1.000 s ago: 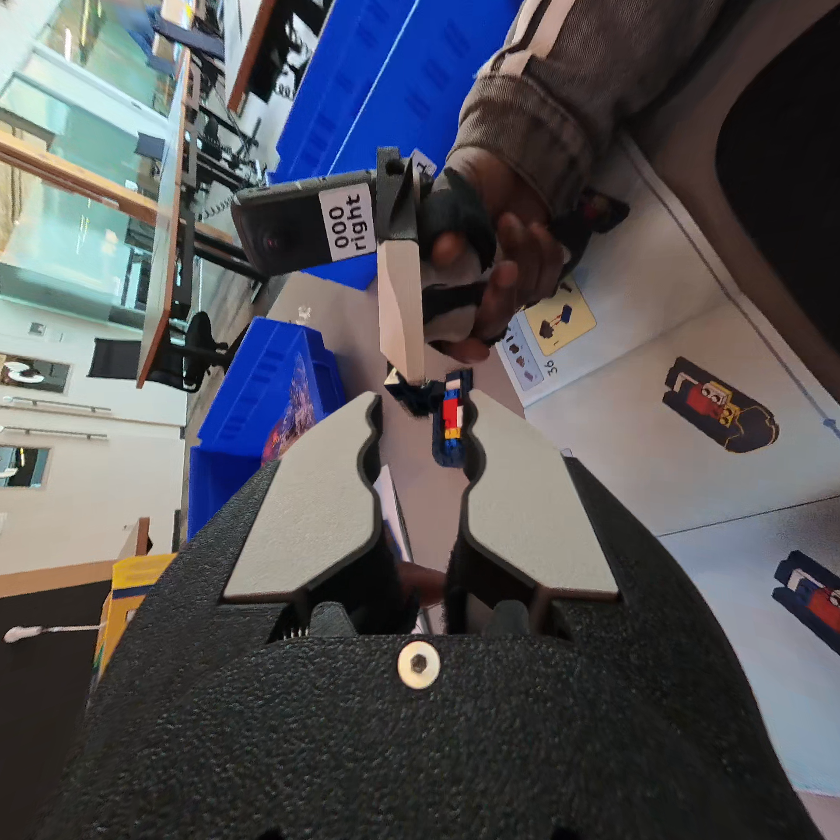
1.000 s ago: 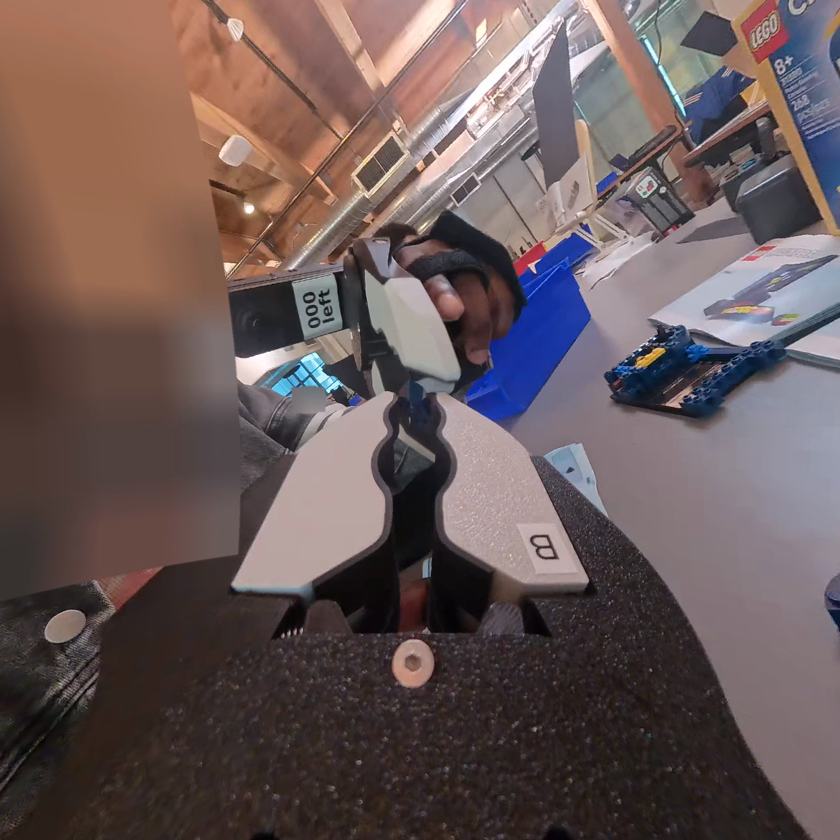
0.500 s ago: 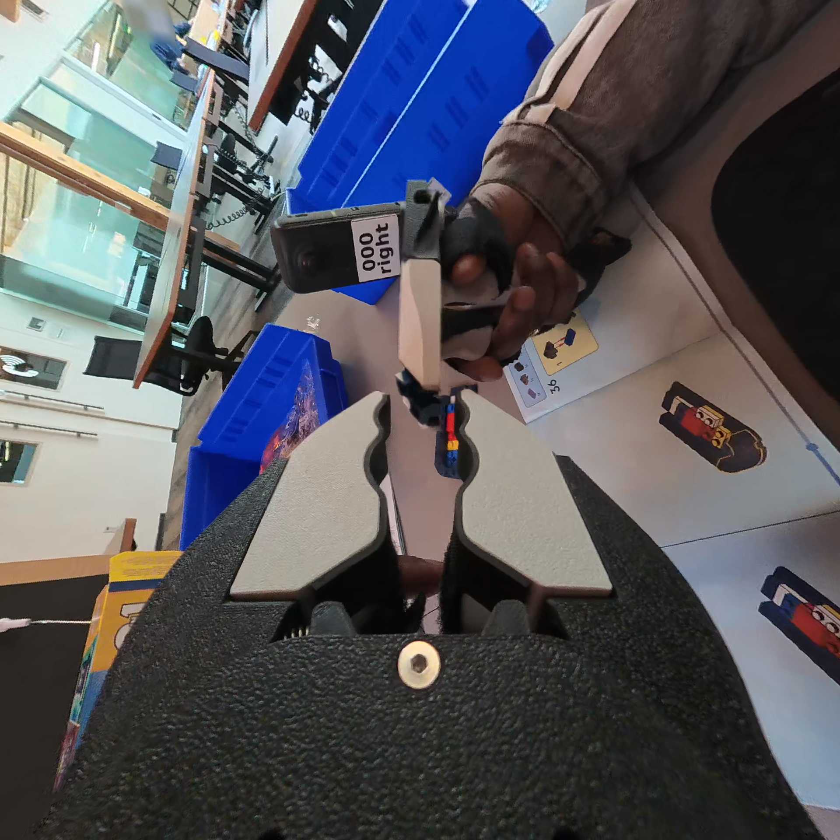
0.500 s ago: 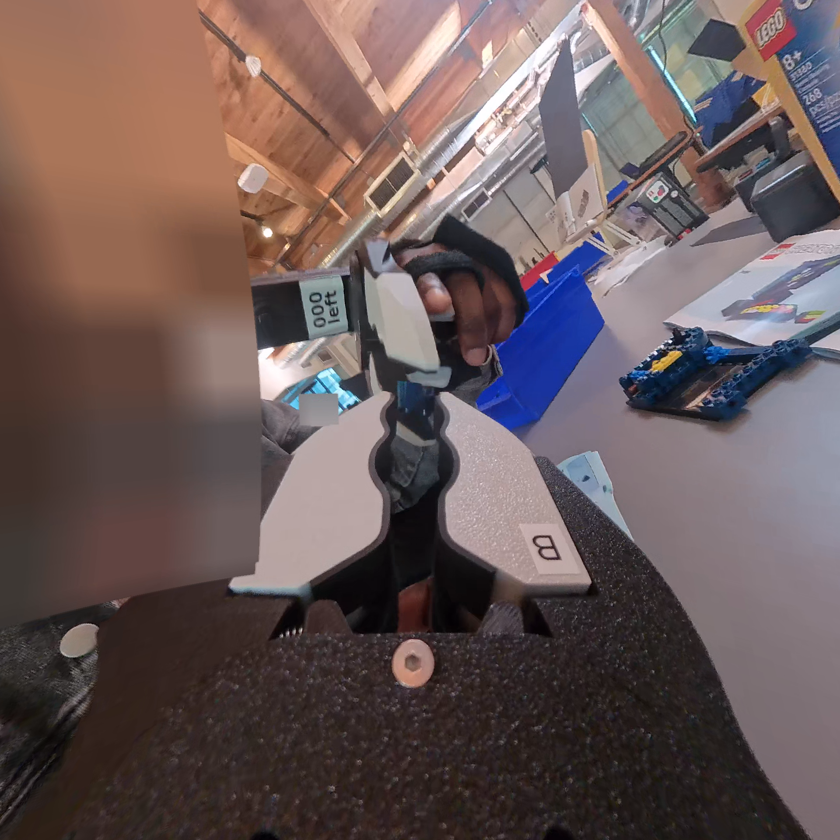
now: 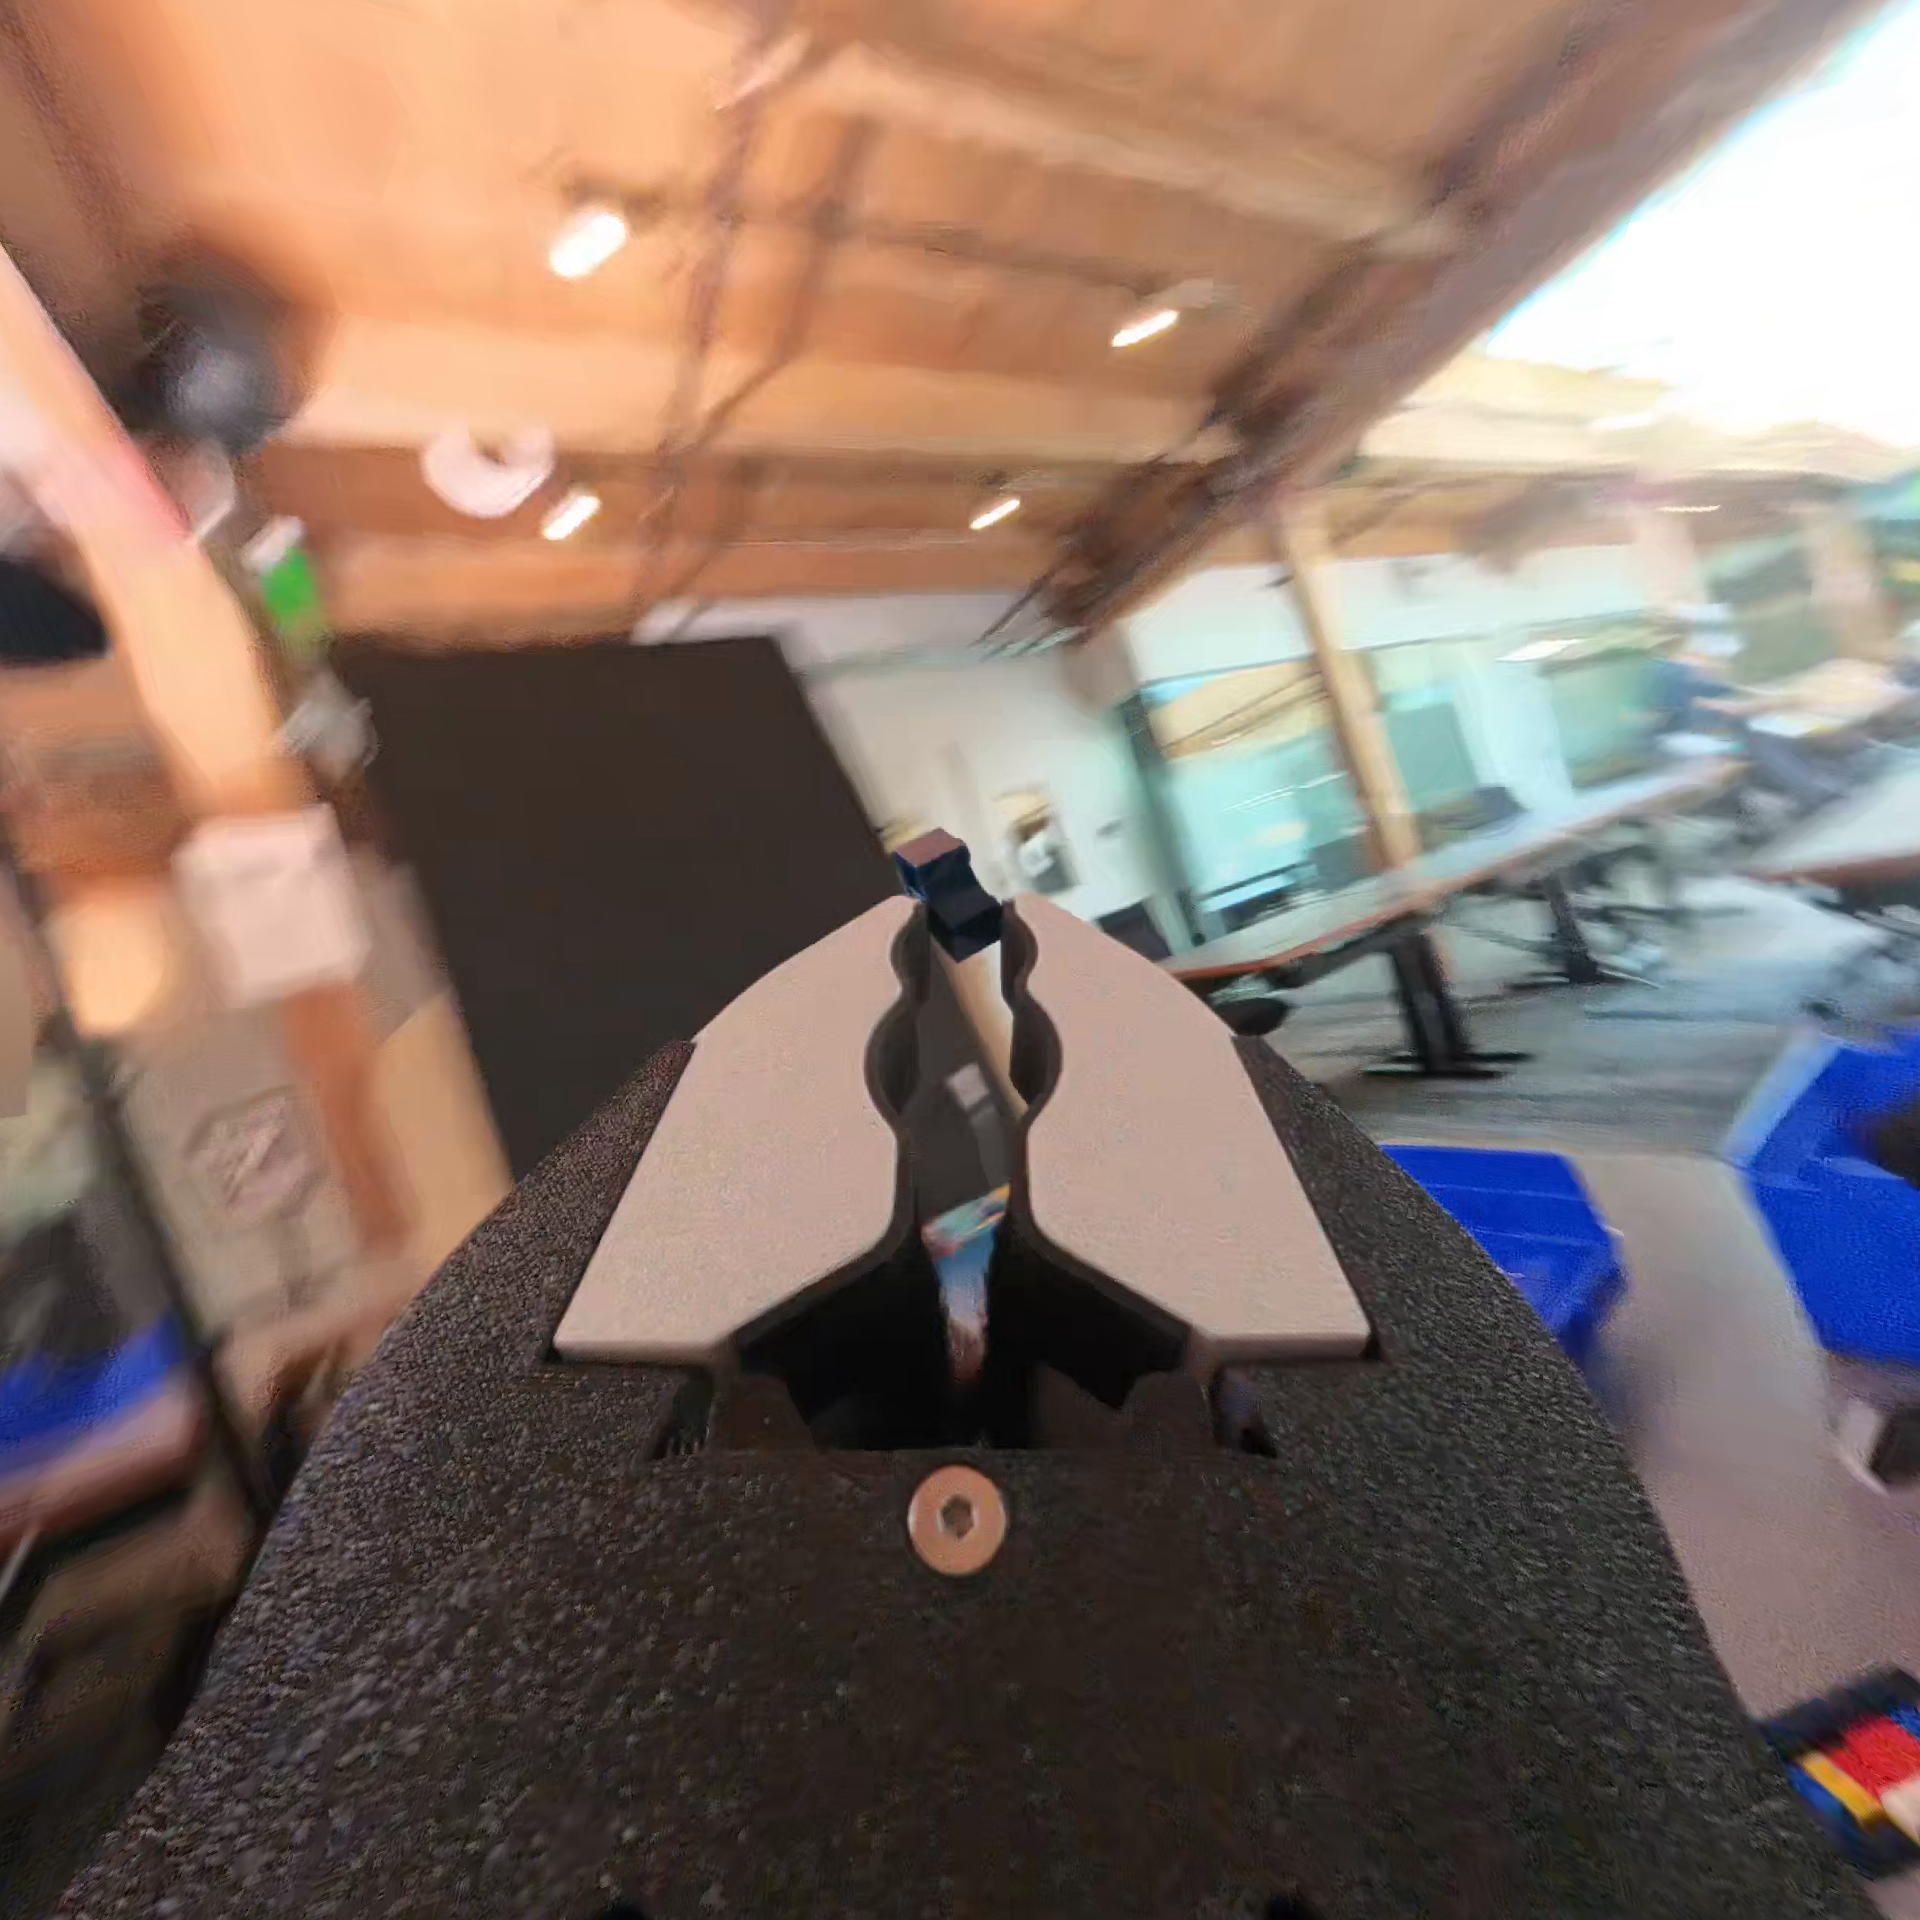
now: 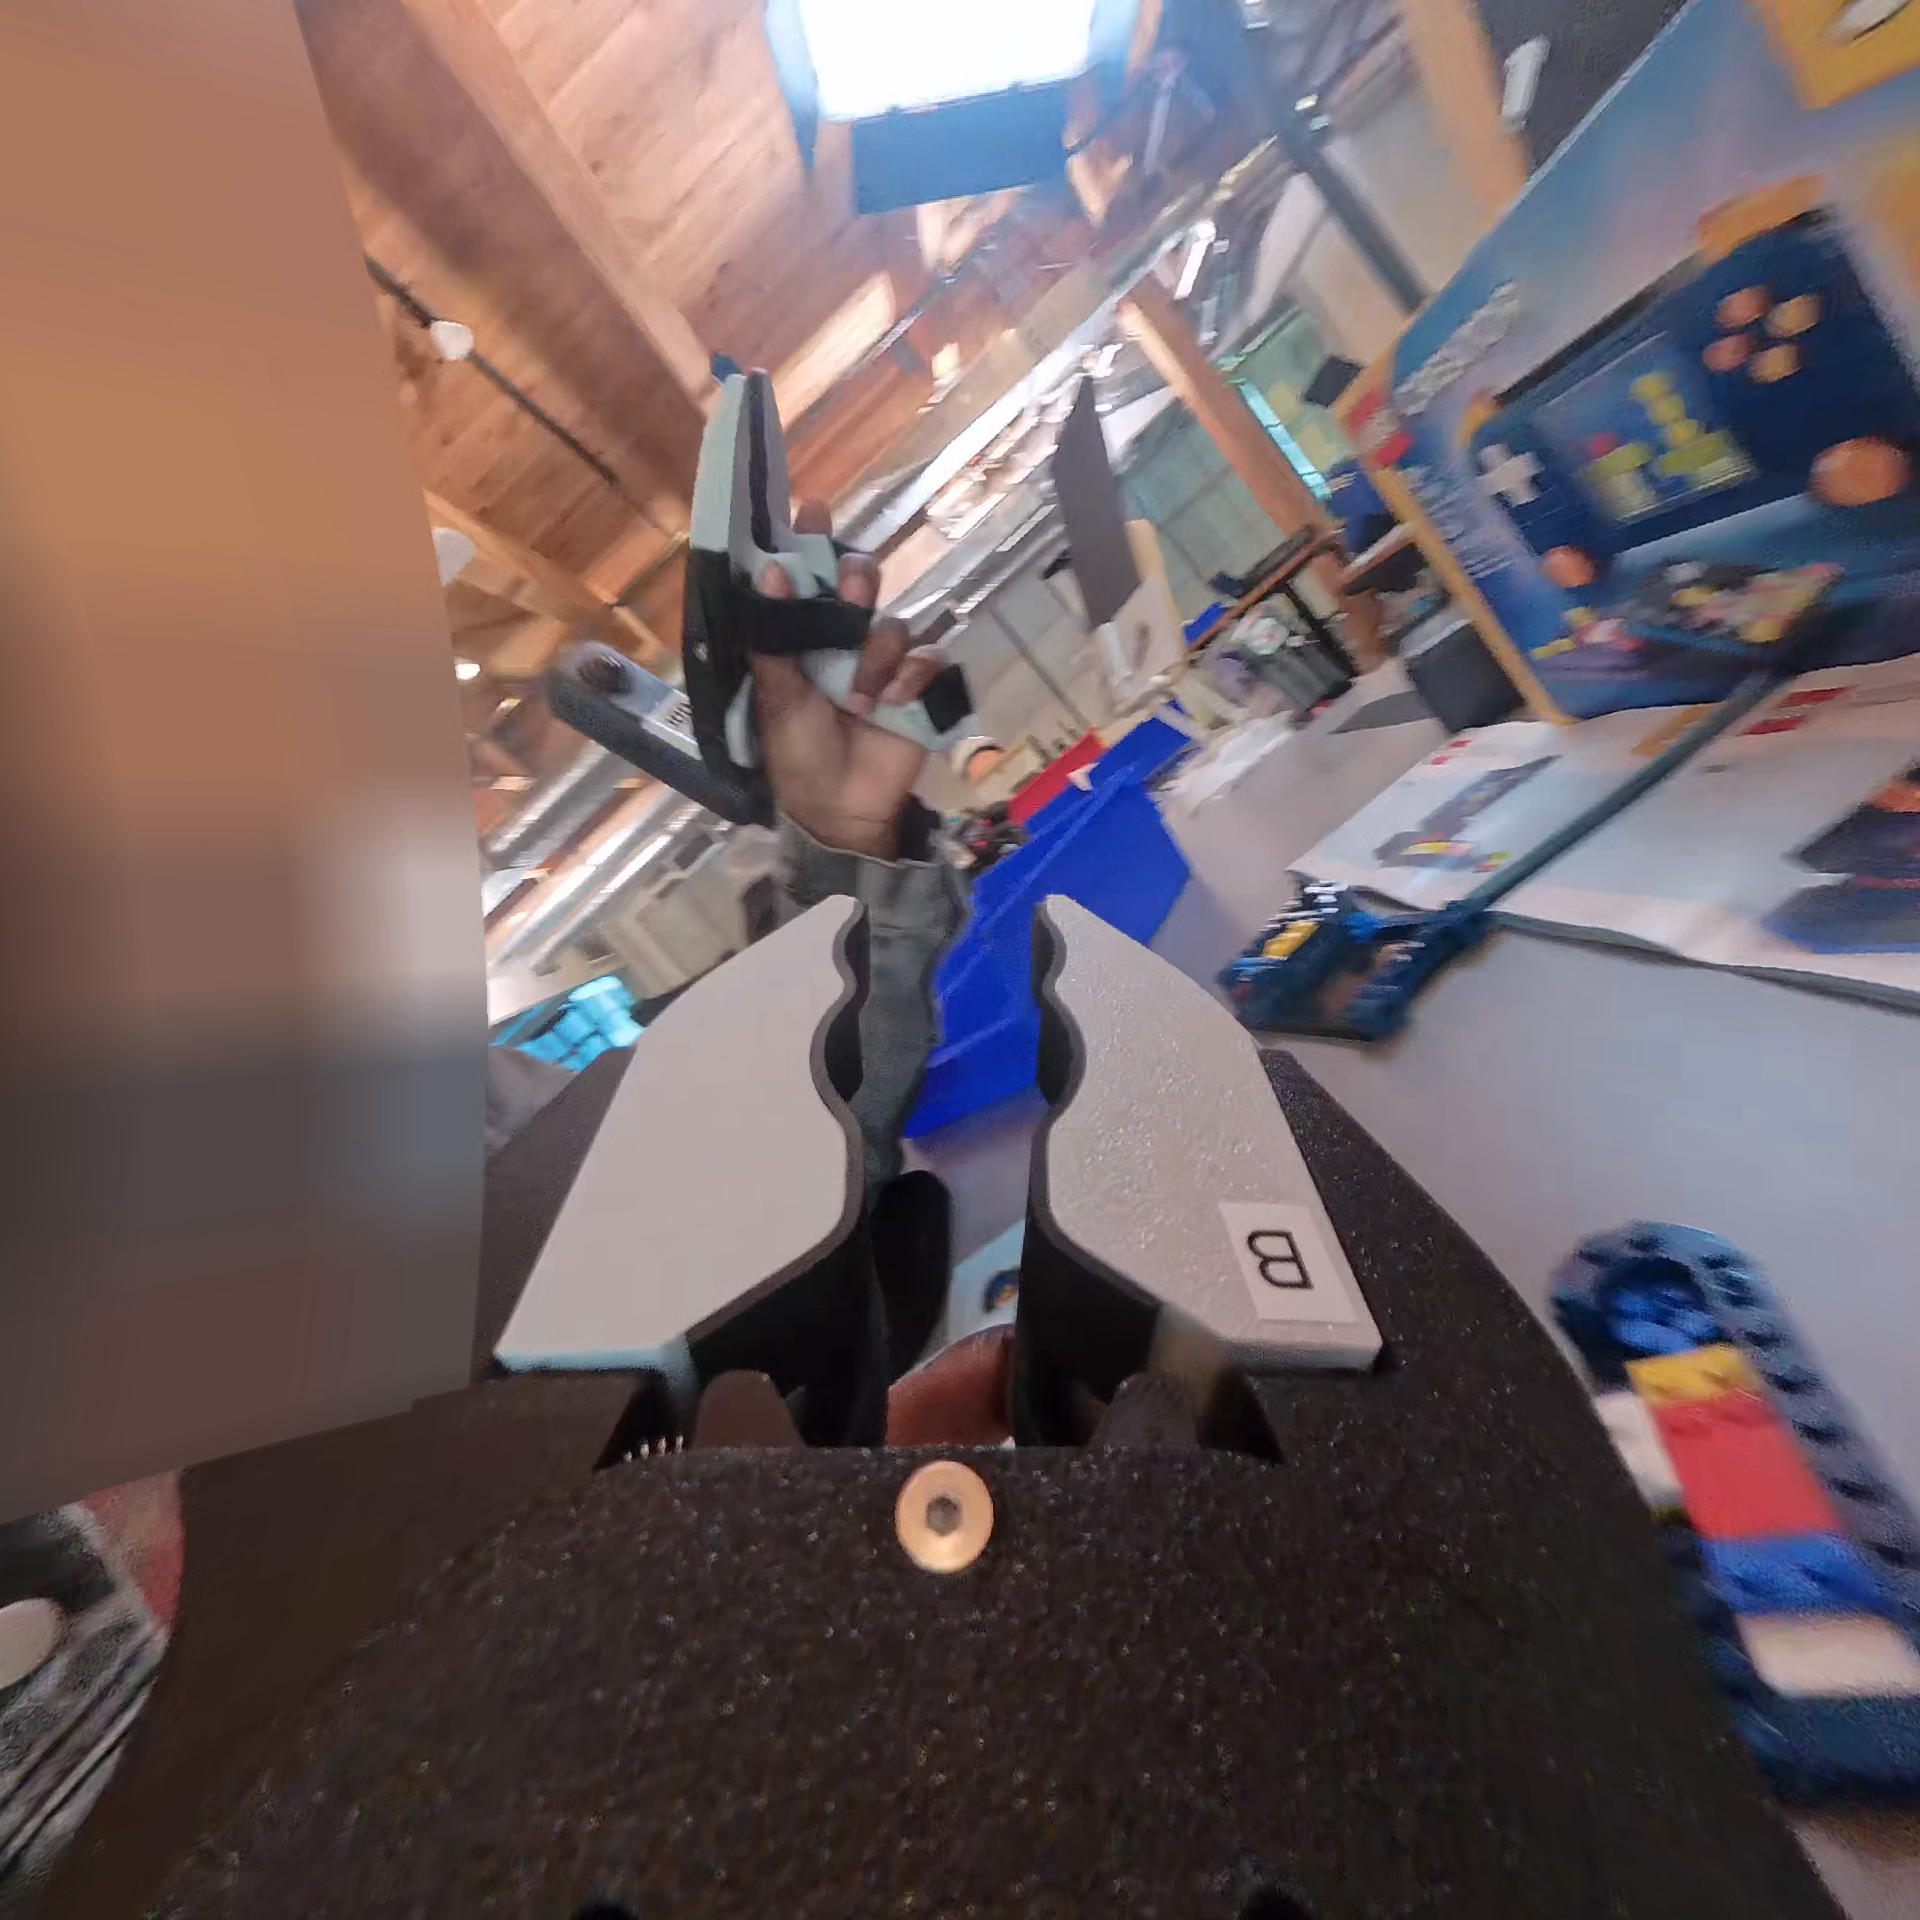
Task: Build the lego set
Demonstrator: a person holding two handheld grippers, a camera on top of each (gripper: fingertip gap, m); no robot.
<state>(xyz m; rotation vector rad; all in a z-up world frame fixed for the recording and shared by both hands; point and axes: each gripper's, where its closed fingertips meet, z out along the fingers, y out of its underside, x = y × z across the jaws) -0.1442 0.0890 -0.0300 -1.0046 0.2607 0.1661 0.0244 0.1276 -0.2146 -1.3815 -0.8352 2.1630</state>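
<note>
1. Wooden ceiling beams [image 5: 935, 135] and long desks [image 5: 1558, 862] fill the blurry room.
2. Your grey table [image 6: 1558, 1091] holds a blue bin [image 6: 1070, 904].
3. Your right gripper [image 6: 951, 914] is spread wide, pinching nothing.
4. Your left gripper [image 5: 961, 906], raised high, pinches a small dark blue brick [image 5: 951, 894] at its tips.

We see wood ceiling [image 5: 935, 156] w/ lights [image 5: 587, 241], long desks [image 5: 1507, 862], glass walls [image 5: 1247, 769], skylight [image 6: 945, 42].

Dark blue brick [image 5: 948, 902], grey claw fingers [image 5: 769, 1132], blue bins [image 5: 1507, 1236], blue-and-yellow box [image 6: 1662, 447]
</note>
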